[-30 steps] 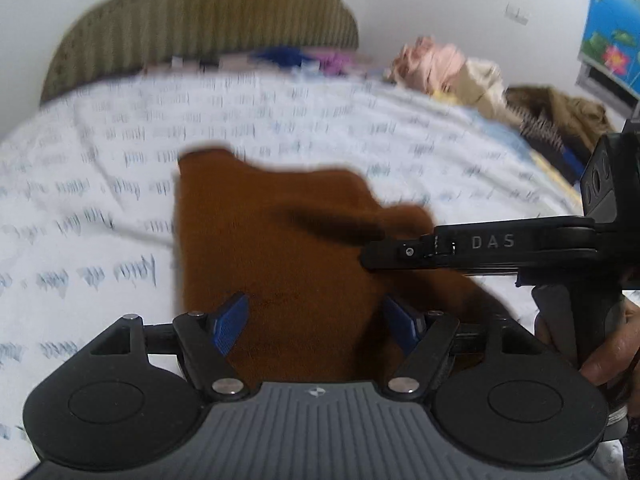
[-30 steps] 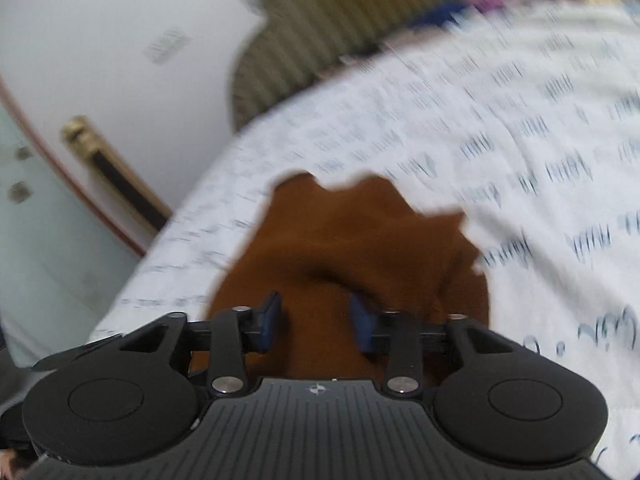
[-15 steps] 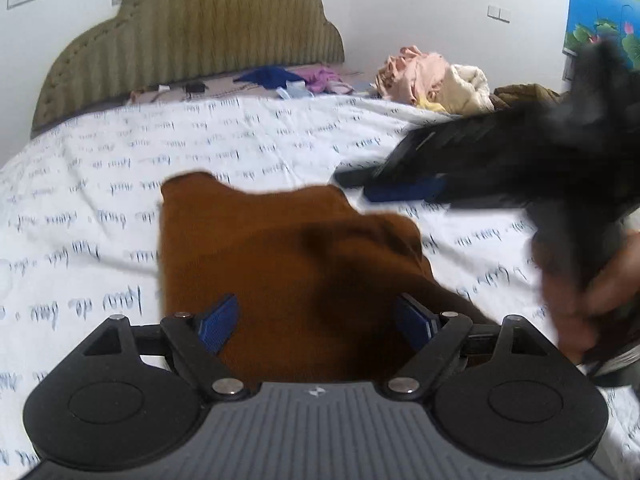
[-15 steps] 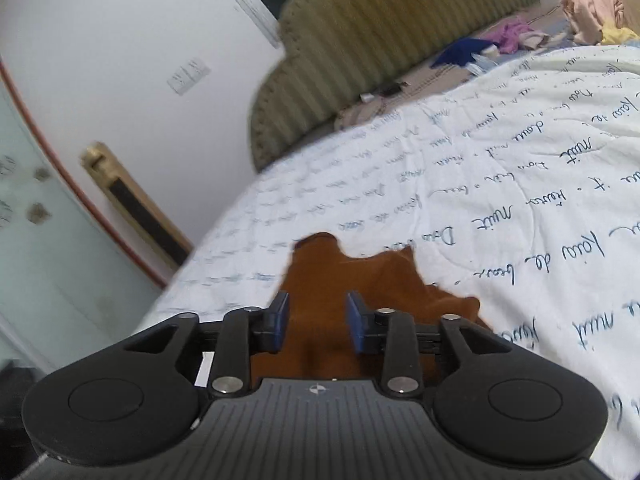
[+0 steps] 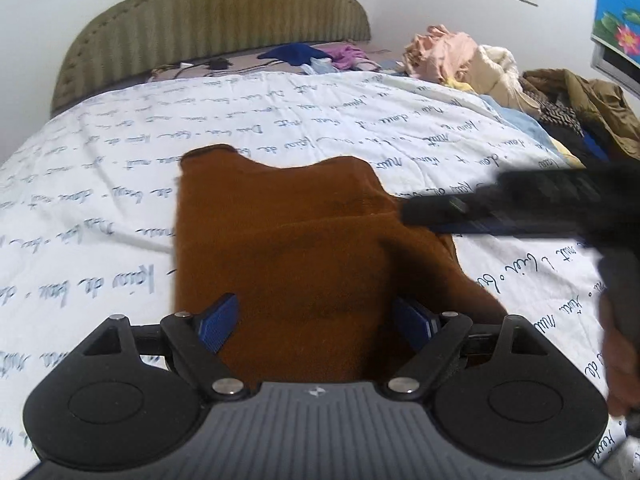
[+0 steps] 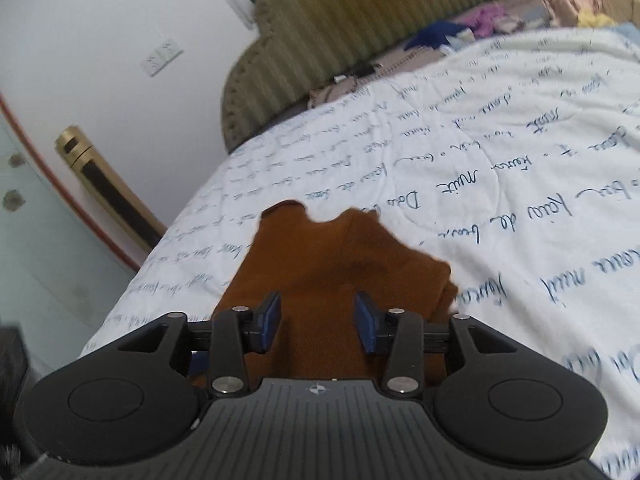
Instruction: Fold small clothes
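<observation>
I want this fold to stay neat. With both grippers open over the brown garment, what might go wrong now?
1. The right gripper, whose jaws have just been opening, sits low at the brown garment's folded flap and might snag it.
2. The near right edge looks bunched, so pressing may set a crooked crease.

Garment showing plain rust-brown. Sheet showing white with blue script print. Headboard showing olive, vertically ribbed. Gripper pads showing blue.

The small brown garment is soft, fuzzy, matt cloth. The white quilted bed cover with blue writing is smooth cloth.
</observation>
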Tool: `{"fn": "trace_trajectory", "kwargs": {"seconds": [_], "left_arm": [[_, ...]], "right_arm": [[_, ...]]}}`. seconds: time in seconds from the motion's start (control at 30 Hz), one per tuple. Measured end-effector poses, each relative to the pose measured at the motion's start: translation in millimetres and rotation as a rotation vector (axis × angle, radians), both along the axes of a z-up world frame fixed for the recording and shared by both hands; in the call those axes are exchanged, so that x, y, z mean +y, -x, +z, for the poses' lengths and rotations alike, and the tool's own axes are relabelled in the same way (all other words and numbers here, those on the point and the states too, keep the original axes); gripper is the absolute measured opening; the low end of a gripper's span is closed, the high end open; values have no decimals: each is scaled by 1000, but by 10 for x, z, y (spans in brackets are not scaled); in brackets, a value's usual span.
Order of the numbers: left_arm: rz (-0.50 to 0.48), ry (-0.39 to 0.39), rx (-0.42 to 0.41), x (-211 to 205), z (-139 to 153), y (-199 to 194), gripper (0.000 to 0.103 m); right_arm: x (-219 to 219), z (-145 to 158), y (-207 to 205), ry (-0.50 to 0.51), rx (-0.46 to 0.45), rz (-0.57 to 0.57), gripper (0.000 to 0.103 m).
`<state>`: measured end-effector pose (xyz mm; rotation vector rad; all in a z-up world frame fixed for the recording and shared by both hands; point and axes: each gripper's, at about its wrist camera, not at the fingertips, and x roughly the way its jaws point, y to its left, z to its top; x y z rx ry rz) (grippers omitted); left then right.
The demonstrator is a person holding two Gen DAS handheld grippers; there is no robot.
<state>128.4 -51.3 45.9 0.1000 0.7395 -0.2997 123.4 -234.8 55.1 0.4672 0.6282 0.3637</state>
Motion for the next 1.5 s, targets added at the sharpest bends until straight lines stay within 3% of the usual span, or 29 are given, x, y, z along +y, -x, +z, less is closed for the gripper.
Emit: {"fn": "trace_trajectory", "kwargs": {"seconds": [0.1,0.13,0.17,0.23,0.3,0.47,0.7,0.87,1.0,1.1,1.2,1.5], "left_arm": [[38,-15,-28,43,49,142,85],[45,-28,-33,54,58,189,85],[48,-78,-33,26,43,227,85],[58,-144,-59,7,9,353,85],[56,-122,-63,83,21,460,85],[115,-57,-80,350,117,666,85],[192,-34,-117,620,224,891,87],[263,-55,-69,778,119,908,87],[289,-27,-70,909,63,1033,87],[309,-3,-80,923,45,1130,87],[306,10,-86,869,33,1216,87],[275,-11,-106,701,-16,1434,87]], "right_arm": [[97,-1,336,112,-47,-38,50],[137,-33,427,145,-56,-48,57],[184,-99,470,179,-49,-51,65],[181,-292,428,155,7,-75,68],[146,-443,367,93,58,-69,68],[-15,-226,678,-31,-62,-133,68],[107,-199,1009,94,-88,-143,73],[326,-577,735,209,83,-153,73],[426,-391,1025,215,-21,-181,73],[606,-198,1340,273,-108,-168,78],[840,-202,1575,335,-150,-161,79],[930,-417,1675,349,-111,-171,79]]}}
